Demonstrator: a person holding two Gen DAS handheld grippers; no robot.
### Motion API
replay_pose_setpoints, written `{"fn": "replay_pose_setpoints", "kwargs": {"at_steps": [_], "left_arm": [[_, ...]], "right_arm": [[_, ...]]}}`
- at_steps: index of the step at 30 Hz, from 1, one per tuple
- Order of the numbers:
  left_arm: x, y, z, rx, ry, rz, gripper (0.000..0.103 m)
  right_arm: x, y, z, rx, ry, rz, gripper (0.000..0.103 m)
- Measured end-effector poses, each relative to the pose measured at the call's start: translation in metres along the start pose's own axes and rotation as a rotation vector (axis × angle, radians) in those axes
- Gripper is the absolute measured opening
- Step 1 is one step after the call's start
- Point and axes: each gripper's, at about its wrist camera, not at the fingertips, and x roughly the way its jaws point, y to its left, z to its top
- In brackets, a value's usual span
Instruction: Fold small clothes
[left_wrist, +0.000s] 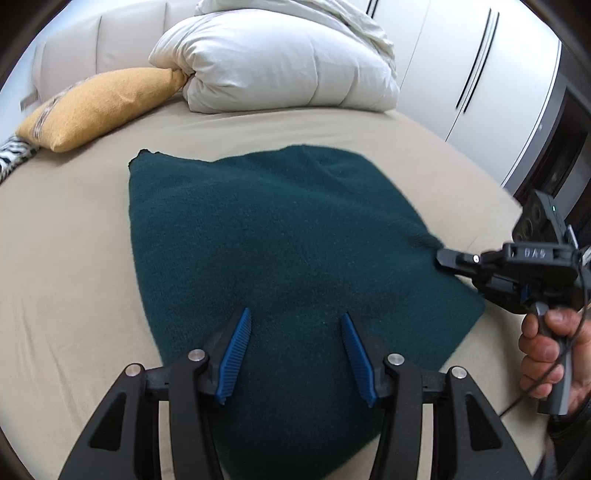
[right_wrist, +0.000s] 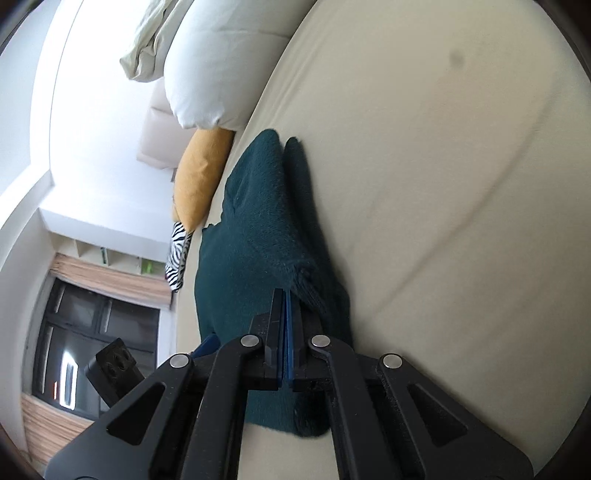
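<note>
Left wrist view first: I am looking down over a dark green knit garment (left_wrist: 280, 251) lying spread on the beige bed sheet (left_wrist: 66, 258). Going left to right, a zebra-print cushion (left_wrist: 13, 155) is sitting at the far left edge, a mustard cushion (left_wrist: 96, 107) is lying next to it, and a bundled white duvet (left_wrist: 280, 62) is occupying the head of the bed. Bare sheet is lying open along the garment's left edge and between its far edge and the bedding. White wardrobe doors (left_wrist: 480, 74) are standing past the bed's right side.

I am holding the left gripper (left_wrist: 295, 354) over the near part of the garment with its blue pads (left_wrist: 236, 354) standing moderately apart; nothing is clamped between them, and whether they are touching the knit I cannot tell.

At the right, the right gripper (left_wrist: 443, 256) is reaching in at the garment's right edge, with a hand (left_wrist: 550, 354) gripping its handle. Right wrist view: this gripper (right_wrist: 286, 295) is rolled sideways, its jaws fully together, and a ribbed fold of the garment (right_wrist: 258, 236) is bunching at the fingertips, apparently pinched there. Wide bare sheet (right_wrist: 443, 166) is lying on the far side of it.
</note>
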Motion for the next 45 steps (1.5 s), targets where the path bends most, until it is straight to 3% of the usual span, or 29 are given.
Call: {"fn": "replay_pose_setpoints", "kwargs": {"at_steps": [2,3,4,6,9,11,13,15,17,19,26,29,32,33,34,35,36,37,38,39,42,45], "left_arm": [[-0.014,0.006,0.006,-0.023,-0.01,0.014,0.042],[-0.021,0.009,0.011,-0.03,-0.028,0.024,0.042],[-0.029,0.012,0.017,-0.033,-0.058,0.042,0.042],[-0.035,0.019,0.035,-0.033,-0.092,0.072,0.042],[-0.021,0.027,0.064,-0.018,-0.081,0.121,0.042],[0.002,0.031,0.08,-0.002,-0.044,0.157,0.042],[0.03,0.037,0.084,-0.012,0.031,0.175,0.042],[0.049,0.045,0.082,-0.029,0.054,0.173,0.046],[0.053,0.05,0.08,-0.052,0.034,0.167,0.046],[0.057,0.051,0.079,-0.047,0.023,0.165,0.047],[0.063,0.052,0.07,-0.041,-0.017,0.154,0.048],[0.063,0.058,0.069,-0.068,-0.021,0.125,0.048],[0.05,0.07,0.067,-0.126,-0.044,0.049,0.047],[0.042,0.075,0.064,-0.157,-0.053,0.03,0.047],[0.03,0.08,0.06,-0.197,-0.064,0.015,0.046],[0.012,0.086,0.057,-0.242,-0.083,0.016,0.048],[-0.002,0.089,0.053,-0.271,-0.107,0.042,0.053],[-0.019,0.094,0.047,-0.301,-0.151,0.062,0.066],[-0.031,0.097,0.041,-0.327,-0.186,0.061,0.076],[-0.037,0.1,0.036,-0.351,-0.19,0.054,0.077],[-0.023,0.101,0.023,-0.414,-0.082,-0.026,0.077],[0.004,0.093,0.013,-0.461,0.033,-0.098,0.077]], "right_arm": [[-0.017,0.013,-0.002,-0.036,-0.03,-0.1,0.004],[-0.027,0.021,0.0,-0.068,-0.05,-0.156,0.01],[-0.033,0.033,0.002,-0.114,-0.074,-0.224,0.01],[-0.041,0.052,0.016,-0.188,-0.069,-0.205,0.01],[-0.016,0.085,0.035,-0.277,0.04,-0.148,0.01],[0.021,0.106,0.044,-0.351,0.126,-0.139,0.01],[0.052,0.112,0.061,-0.342,0.159,-0.136,0.01],[0.085,0.109,0.077,-0.278,0.183,-0.134,0.01],[0.117,0.098,0.092,-0.249,0.206,-0.204,0.005],[0.127,0.083,0.103,-0.206,0.205,-0.185,0.0],[0.096,0.006,0.124,0.028,0.026,0.009,0.0],[0.084,-0.003,0.117,0.013,-0.006,-0.015,0.0],[0.068,0.003,0.11,-0.027,-0.03,-0.075,0.0],[0.058,0.004,0.109,-0.026,-0.051,-0.1,0.002],[0.043,0.016,0.103,-0.069,-0.089,-0.189,0.023],[0.029,0.024,0.098,-0.112,-0.111,-0.264,0.028],[0.02,0.038,0.09,-0.167,-0.129,-0.288,0.037],[0.008,0.046,0.082,-0.218,-0.132,-0.279,0.052],[-0.003,0.055,0.071,-0.267,-0.119,-0.262,0.06],[-0.009,0.06,0.065,-0.287,-0.108,-0.254,0.066],[-0.015,0.063,0.048,-0.319,0.02,-0.193,0.066],[-0.001,0.048,0.045,-0.249,0.126,-0.178,0.066]]}}
